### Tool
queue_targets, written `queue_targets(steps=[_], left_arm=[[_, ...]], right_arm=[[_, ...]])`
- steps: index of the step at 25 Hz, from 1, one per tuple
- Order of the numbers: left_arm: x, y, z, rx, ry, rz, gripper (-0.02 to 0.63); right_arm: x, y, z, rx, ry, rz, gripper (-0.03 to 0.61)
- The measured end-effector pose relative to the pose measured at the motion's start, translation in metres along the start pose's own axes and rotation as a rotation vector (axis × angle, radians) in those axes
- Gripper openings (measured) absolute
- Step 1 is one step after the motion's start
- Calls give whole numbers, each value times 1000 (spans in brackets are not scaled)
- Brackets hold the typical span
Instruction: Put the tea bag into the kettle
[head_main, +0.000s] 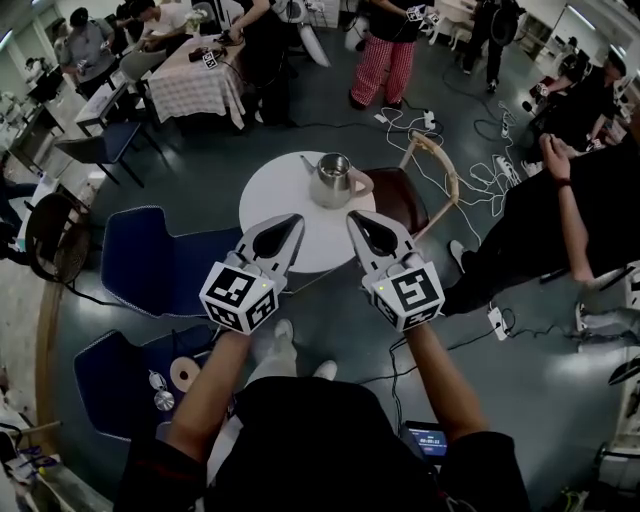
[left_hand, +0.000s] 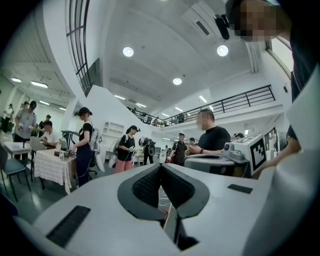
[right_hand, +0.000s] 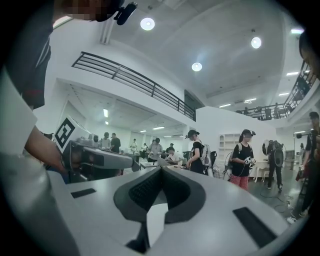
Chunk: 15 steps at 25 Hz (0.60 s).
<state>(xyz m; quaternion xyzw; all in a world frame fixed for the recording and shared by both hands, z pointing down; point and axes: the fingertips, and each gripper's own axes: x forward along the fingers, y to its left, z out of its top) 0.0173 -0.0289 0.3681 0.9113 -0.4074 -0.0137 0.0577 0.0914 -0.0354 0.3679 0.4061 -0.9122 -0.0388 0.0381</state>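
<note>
Head view. The left gripper (head_main: 293, 227) and the right gripper (head_main: 357, 225) are held side by side at centre frame, a narrow gap between them. Their tips overlap the lower rim of the round white table (head_main: 272, 195). In its own view, the left gripper (left_hand: 161, 168) has its jaws together with nothing between them. The right gripper (right_hand: 161, 170) in its own view shows the same.

The shiny metal kettle (head_main: 333, 180) stands upright on the table, above the tips and near the upper right rim. Bare tabletop lies to its left.

A brown wooden chair with a curved back (head_main: 404, 196) abuts the table's right edge. A blue padded seat (head_main: 160, 265) lies close to the lower left. White cables (head_main: 470, 172) lie across the grey floor (head_main: 300, 120) at right. Above the table the floor is open.
</note>
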Motion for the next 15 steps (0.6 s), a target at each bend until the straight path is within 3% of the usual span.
queue_targets(steps=[15], left_arm=[[-20, -27, 2, -18, -23, 12, 14]], right_arm=[[-27, 19, -4, 19, -8, 16, 17]])
